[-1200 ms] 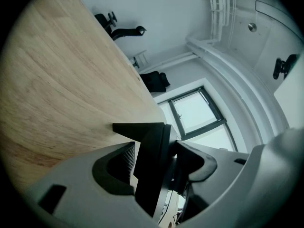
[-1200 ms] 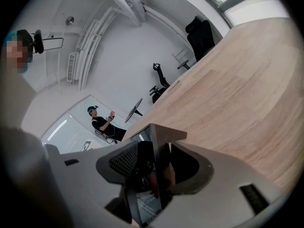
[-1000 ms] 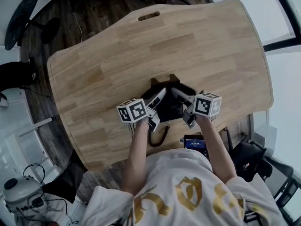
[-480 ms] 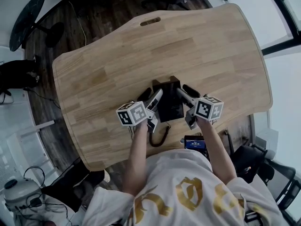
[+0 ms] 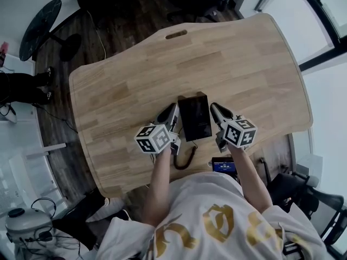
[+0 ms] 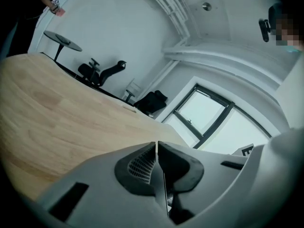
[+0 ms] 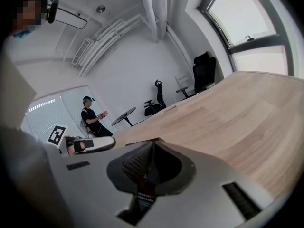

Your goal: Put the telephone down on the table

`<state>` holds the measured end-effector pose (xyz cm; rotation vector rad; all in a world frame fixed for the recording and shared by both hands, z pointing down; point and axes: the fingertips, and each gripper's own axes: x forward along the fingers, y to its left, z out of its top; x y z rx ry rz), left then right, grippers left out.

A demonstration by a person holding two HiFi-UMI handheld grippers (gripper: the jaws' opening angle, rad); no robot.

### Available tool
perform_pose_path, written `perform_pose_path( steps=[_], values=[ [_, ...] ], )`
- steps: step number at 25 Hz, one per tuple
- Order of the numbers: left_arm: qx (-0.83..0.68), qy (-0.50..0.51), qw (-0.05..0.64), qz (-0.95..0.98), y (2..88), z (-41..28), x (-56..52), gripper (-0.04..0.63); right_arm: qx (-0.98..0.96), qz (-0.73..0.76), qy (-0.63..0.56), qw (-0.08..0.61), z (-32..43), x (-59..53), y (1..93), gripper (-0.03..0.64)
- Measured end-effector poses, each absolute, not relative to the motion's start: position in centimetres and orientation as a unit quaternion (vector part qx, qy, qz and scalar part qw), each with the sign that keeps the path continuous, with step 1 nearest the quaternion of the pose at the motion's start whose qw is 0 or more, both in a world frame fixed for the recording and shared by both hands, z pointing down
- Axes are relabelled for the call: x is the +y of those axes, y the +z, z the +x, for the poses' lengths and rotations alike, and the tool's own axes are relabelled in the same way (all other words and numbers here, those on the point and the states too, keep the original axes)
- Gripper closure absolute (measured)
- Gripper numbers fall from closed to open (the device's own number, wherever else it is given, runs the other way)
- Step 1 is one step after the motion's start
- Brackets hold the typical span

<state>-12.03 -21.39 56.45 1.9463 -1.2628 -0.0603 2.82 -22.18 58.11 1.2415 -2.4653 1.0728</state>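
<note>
Floor (image 5: 59, 118), dark wood, runs along the left edge of the table (image 5: 130, 75) in head view. A black round side table (image 5: 38, 28) stands at 10 o'clock, well apart from the wood top. The table's left edge slants from 10 down to 7 o'clock, w/ bare wood all along it, so there's lots of free room that side. A cut-out slot (image 5: 176, 34) sits near the far edge at 12 o'clock.

The left gripper (image 5: 167, 114) hovers at 9 o'clock of the telephone (image 5: 195, 116), just beside it. Its jaws have just been closing & now meet pad to pad in the left gripper view, nothing btwn them.

The telephone is black and lies flat on the table, nearer the near edge than the far one, long side running 12 to 6. Its coiled cord (image 5: 186, 157) trails from the 6 o'clock end to the near edge.

The right gripper (image 5: 216, 110) is at 3 o'clock of the telephone, also just beside it. Its jaws have just been closing too & are together in the right gripper view, nothing btwn them.

A small device w/ a lit blue screen (image 5: 224, 165) is at 5 o'clock by the near edge; can't tell if it rests on the table.

From 1 to 4 o'clock there's open bare wood out to the curved right edge. Bright windows (image 5: 325, 20) lie beyond at 2 o'clock.
</note>
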Motion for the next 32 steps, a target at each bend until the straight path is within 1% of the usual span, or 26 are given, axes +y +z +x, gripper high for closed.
perform_pose_path(
  steps=[7,15,19,22,27,32],
  values=[
    [-0.498,-0.005,0.380,0.780,55.1,-11.5,-19.9,0.584,-0.838,0.413,0.345,0.085,2.8,-20.6,56.5,0.598],
    [-0.505,0.010,0.337,0.794,52.4,-11.5,-18.1,0.586,-0.864,0.396,0.295,0.098,0.7,-18.3,54.2,0.600],
    [-0.508,-0.027,0.339,0.791,50.5,-11.6,-17.0,0.586,-0.871,0.395,0.277,0.094,0.4,-17.2,52.8,0.601],
    [-0.508,-0.035,0.327,0.796,49.3,-11.4,-16.2,0.586,-0.874,0.400,0.260,0.086,0.6,-16.7,51.6,0.601],
    [-0.511,-0.059,0.306,0.801,47.7,-11.2,-14.7,0.586,-0.881,0.419,0.214,0.040,1.5,-15.7,48.5,0.601],
    [-0.512,-0.052,0.285,0.808,46.9,-10.6,-13.6,0.586,-0.878,0.436,0.191,0.051,2.2,-14.6,47.9,0.601]
  ],
)
